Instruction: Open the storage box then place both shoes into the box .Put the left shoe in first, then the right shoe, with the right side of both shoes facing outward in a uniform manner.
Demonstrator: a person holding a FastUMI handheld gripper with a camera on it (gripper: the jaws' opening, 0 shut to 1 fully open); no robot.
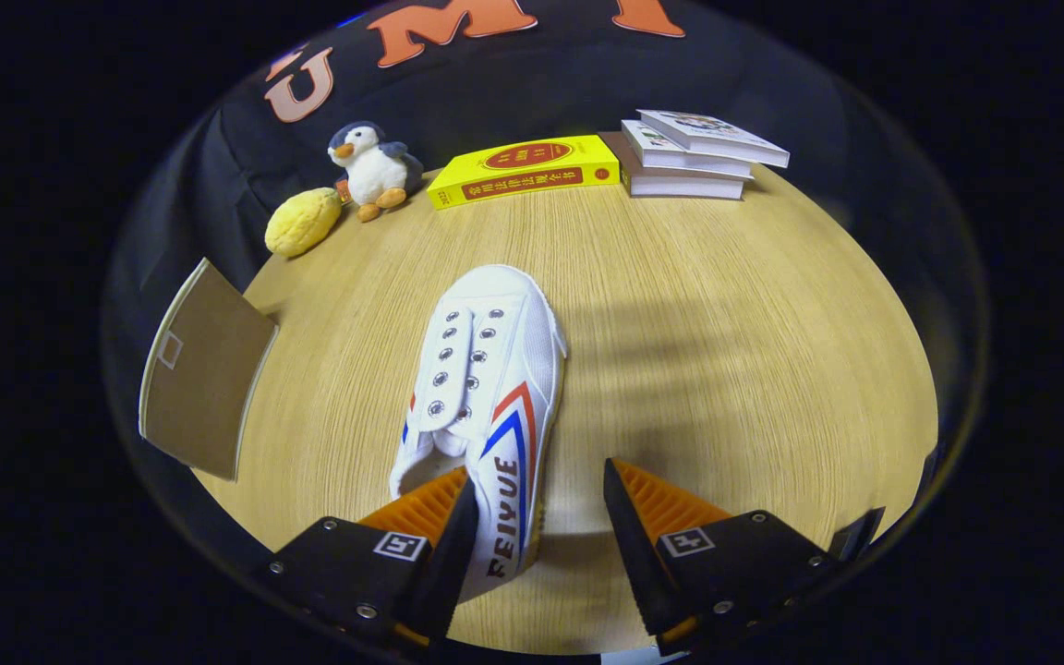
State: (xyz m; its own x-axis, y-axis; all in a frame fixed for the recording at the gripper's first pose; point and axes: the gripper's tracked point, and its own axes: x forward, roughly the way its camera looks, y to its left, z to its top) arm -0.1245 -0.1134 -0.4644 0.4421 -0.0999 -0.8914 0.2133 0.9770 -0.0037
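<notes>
Gripper [537,517]: fingers spread apart, gripping nothing. Left finger set inside the heel opening of the shoe, against the inner face of its right side wall; right finger clear of the shoe, over bare table, a gap showing between it and the shoe's side.

White canvas shoe [486,388]: lying on the wooden table [726,369], heel near and between the fingers, toe pointing far and slightly left. No laces in the eyelets. Red and blue chevron stripes on the side wall facing right.

Brown flat panel [204,369]: at the near left edge of the table, tilted, pale border, small square mark on its face. Cannot tell whether part of the storage box.

Yellow lumpy plush [303,222]: far left, near the table edge.

Penguin plush [370,171]: upright, just right of the yellow plush, touching or nearly so.

Yellow book [523,171]: lying flat at the far edge, right of the penguin.

Stack of three books [694,152]: far right, just beside the yellow book, top one skewed.
</notes>
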